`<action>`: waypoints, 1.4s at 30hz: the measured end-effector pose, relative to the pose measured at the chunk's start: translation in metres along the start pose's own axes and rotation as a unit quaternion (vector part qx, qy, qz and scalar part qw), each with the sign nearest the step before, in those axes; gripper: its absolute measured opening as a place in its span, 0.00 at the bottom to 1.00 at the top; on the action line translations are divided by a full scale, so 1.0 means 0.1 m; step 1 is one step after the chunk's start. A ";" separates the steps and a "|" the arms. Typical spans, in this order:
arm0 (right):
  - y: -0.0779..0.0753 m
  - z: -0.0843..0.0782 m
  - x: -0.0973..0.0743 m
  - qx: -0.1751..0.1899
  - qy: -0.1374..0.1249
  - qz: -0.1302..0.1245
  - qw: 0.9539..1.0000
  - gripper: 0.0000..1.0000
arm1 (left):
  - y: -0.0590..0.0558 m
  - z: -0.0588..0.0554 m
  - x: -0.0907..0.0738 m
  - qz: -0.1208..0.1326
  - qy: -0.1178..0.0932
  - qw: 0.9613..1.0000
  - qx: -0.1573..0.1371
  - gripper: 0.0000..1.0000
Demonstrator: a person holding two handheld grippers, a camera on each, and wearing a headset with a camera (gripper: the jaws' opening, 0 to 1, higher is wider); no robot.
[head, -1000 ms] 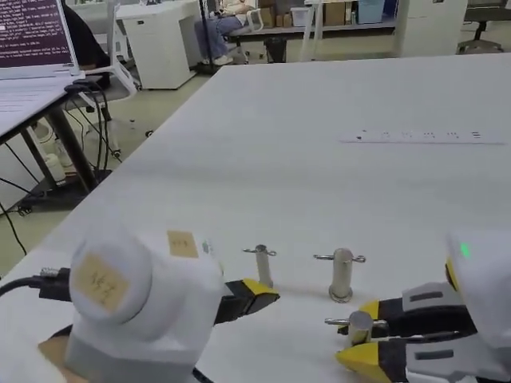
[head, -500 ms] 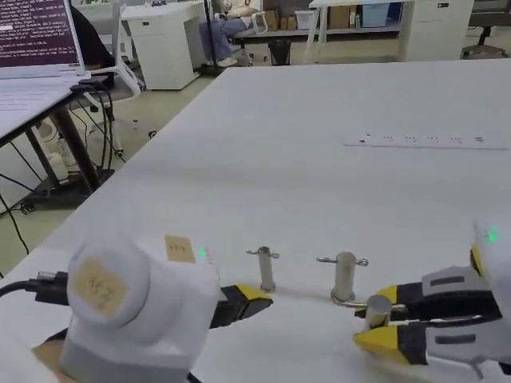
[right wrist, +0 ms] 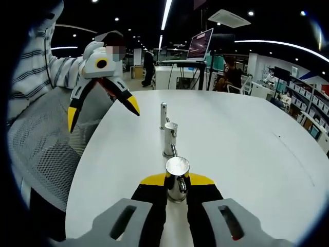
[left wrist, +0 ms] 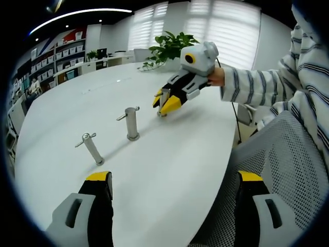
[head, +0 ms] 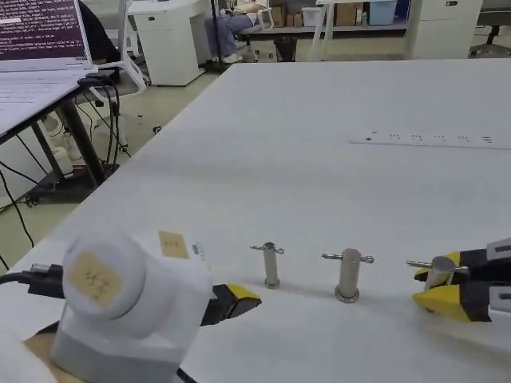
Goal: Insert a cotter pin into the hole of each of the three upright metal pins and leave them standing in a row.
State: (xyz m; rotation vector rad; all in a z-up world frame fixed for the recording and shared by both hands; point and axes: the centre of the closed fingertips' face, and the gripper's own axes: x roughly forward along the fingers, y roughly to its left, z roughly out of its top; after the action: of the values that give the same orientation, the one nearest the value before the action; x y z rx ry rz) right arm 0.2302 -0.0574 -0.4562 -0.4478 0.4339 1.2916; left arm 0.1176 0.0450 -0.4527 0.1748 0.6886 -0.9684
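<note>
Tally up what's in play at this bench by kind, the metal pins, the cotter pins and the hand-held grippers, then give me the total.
Metal pins: 3
Cotter pins: 3
Hand-held grippers, left and right: 2
Total: 8

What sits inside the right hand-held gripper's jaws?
A metal pin with a cotter pin through its top. Its base is covered by the yellow tips of the right hand-held gripper.

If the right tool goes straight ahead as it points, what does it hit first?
Probably the middle pin, directly in line beyond the held pin in the right tool; depth unclear.
</note>
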 end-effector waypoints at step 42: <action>0.13 0.34 -0.44 0.068 -0.077 -0.059 0.993 0.54 | 0.17 0.15 -0.27 0.050 -0.055 0.996 -0.040 0.99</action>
State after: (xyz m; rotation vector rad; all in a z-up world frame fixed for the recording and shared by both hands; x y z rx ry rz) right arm 0.2098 -0.0717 -0.4048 -0.2530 0.3581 1.1639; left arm 0.1280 0.0675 -0.4276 0.0842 0.6114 -0.8471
